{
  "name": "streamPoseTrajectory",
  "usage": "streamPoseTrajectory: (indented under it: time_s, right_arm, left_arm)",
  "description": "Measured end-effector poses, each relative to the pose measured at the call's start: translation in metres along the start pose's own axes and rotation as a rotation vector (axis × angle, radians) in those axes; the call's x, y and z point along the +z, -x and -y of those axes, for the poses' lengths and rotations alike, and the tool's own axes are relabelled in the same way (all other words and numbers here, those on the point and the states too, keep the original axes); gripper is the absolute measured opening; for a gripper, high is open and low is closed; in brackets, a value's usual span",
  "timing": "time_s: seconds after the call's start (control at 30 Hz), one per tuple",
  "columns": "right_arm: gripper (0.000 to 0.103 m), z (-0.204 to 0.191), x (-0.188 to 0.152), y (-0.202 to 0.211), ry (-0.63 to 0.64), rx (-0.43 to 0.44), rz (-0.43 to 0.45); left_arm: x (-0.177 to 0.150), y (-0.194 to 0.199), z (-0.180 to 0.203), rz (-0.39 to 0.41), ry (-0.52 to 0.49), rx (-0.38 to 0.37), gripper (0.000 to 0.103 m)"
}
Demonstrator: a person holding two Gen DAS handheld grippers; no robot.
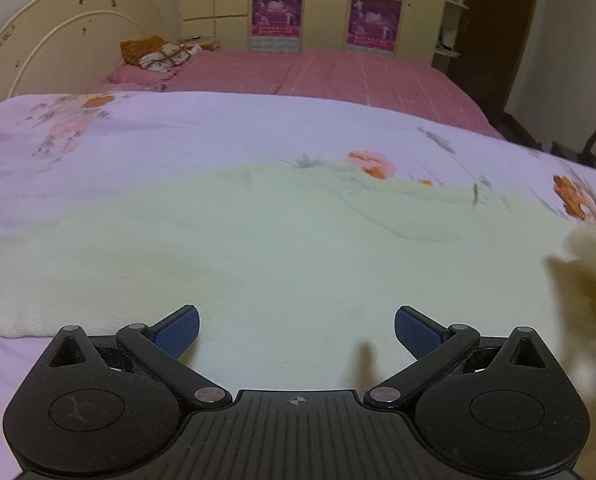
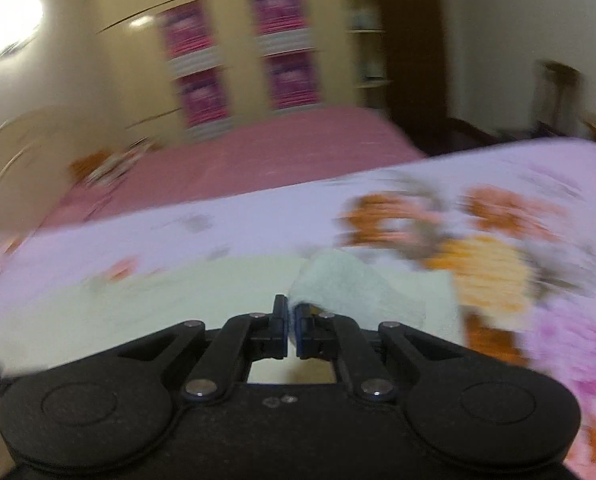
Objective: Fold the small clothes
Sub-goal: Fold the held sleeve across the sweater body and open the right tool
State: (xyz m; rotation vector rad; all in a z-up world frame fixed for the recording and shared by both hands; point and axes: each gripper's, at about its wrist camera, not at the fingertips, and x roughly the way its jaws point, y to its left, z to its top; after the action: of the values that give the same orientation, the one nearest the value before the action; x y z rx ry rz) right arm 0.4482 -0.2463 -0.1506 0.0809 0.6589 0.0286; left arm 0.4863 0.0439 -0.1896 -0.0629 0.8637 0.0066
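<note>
Pinching a corner of the soft, light pale-green cloth (image 2: 337, 280), the right gripper (image 2: 292, 320) is clamped on it near the floral bedspread's (image 1: 218, 128) right edge; left gripper (image 1: 296, 330) spread, empty.

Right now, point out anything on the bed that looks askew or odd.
One thing: the pale green cloth lies flat on the floral bedspread except its right corner, bunched and lifted in the shut right tongs. The left tongs hang open, empty, over it.
</note>
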Motion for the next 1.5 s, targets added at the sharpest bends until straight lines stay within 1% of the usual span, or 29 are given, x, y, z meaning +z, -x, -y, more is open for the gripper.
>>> streamPoseTrajectory:
  time_s: [0.07,0.1,0.13,0.17,0.23,0.3,0.33,0.4,0.43,0.47,0.53,0.63,0.67,0.7,0.73,0.77,0.8,0.87,0.93,1.0,1.07,1.13,1.2,1.3,1.37,1.43,1.5]
  right_arm:
    - [0.005,-0.034,-0.006,-0.011,0.096,0.045,-0.024]
    - [0.005,-0.054,-0.011,-0.018,0.167,0.063,-0.035]
    - [0.007,-0.068,-0.017,-0.021,0.22,0.07,-0.042]
    - [0.013,-0.081,-0.023,-0.026,0.276,0.075,-0.054]
    - [0.019,-0.104,-0.034,-0.034,0.368,0.07,-0.075]
    - [0.022,-0.111,-0.041,-0.036,0.414,0.069,-0.097]
    - [0.023,-0.113,-0.043,-0.035,0.417,0.072,-0.103]
    - [0.027,-0.116,-0.042,-0.028,0.433,0.094,-0.089]
    - [0.035,-0.117,-0.042,-0.022,0.444,0.109,-0.079]
    - [0.045,-0.119,-0.044,-0.016,0.463,0.126,-0.067]
    - [0.057,-0.123,-0.047,-0.006,0.492,0.159,-0.04]
    - [0.06,-0.121,-0.044,0.007,0.493,0.184,0.009]
    - [0.065,-0.12,-0.043,0.007,0.497,0.191,0.023]
    - [0.069,-0.12,-0.043,0.004,0.515,0.185,0.011]
    - [0.073,-0.119,-0.043,-0.002,0.522,0.17,-0.024]
    - [0.068,-0.114,-0.04,-0.008,0.493,0.172,-0.064]
    - [0.066,-0.106,-0.037,-0.01,0.435,0.191,-0.082]
    - [0.067,-0.091,-0.032,-0.009,0.324,0.203,-0.098]
    - [0.067,-0.083,-0.028,-0.011,0.256,0.201,-0.105]
    - [0.067,-0.088,-0.026,-0.013,0.236,0.207,-0.098]
    - [0.067,-0.102,-0.026,-0.015,0.255,0.244,-0.102]
    - [0.067,-0.11,-0.028,-0.012,0.268,0.257,-0.1]
    - [0.068,-0.098,-0.032,-0.006,0.227,0.229,-0.105]
    - [0.068,-0.065,-0.036,-0.018,0.08,0.185,-0.194]
    - [0.066,-0.052,-0.037,-0.025,0.019,0.168,-0.227]
    - [0.066,-0.048,-0.036,-0.03,-0.014,0.175,-0.233]
    - [0.066,-0.051,-0.035,-0.035,-0.014,0.175,-0.223]
  left_arm:
    - [0.001,0.0,-0.009,0.004,0.008,0.007,0.103]
    - [0.002,0.0,-0.012,0.004,0.01,0.01,0.103]
    - [0.001,-0.001,-0.016,0.001,0.011,0.013,0.103]
    - [0.001,-0.001,-0.019,-0.001,0.011,0.016,0.103]
    - [0.0,-0.002,-0.024,-0.004,0.01,0.018,0.103]
    - [-0.002,-0.002,-0.027,-0.005,0.009,0.015,0.103]
    - [-0.002,-0.002,-0.028,-0.005,0.01,0.009,0.103]
    - [-0.003,-0.002,-0.026,-0.006,0.01,-0.005,0.103]
    - [-0.003,-0.003,-0.024,-0.006,0.008,-0.015,0.103]
    - [-0.003,-0.003,-0.022,-0.007,0.004,-0.024,0.103]
    - [-0.003,-0.003,-0.016,-0.006,-0.006,-0.038,0.103]
    - [-0.005,-0.001,-0.009,-0.001,-0.022,-0.043,0.103]
    - [-0.005,0.0,-0.008,0.0,-0.023,-0.043,0.103]
    - [-0.005,0.001,-0.009,0.001,-0.022,-0.042,0.103]
    - [-0.004,0.003,-0.01,0.006,-0.016,-0.038,0.103]
    - [-0.004,0.005,-0.013,0.01,-0.012,-0.034,0.103]
    - [-0.004,0.007,-0.015,0.014,-0.01,-0.027,0.103]
    - [-0.005,0.009,-0.021,0.019,-0.009,-0.014,0.103]
    - [-0.007,0.01,-0.026,0.018,-0.006,-0.006,0.103]
    - [-0.01,0.01,-0.029,0.013,0.002,-0.001,0.103]
    - [-0.013,0.011,-0.031,0.007,0.004,0.005,0.103]
    - [-0.016,0.013,-0.035,0.006,0.002,0.016,0.103]
    - [-0.02,0.015,-0.04,0.007,0.001,0.028,0.103]
    - [-0.023,0.013,-0.049,-0.001,0.026,0.036,0.103]
    - [-0.026,0.01,-0.051,-0.012,0.043,0.03,0.103]
    - [-0.028,0.008,-0.048,-0.018,0.037,0.029,0.103]
    - [-0.03,0.008,-0.047,-0.019,0.029,0.026,0.103]
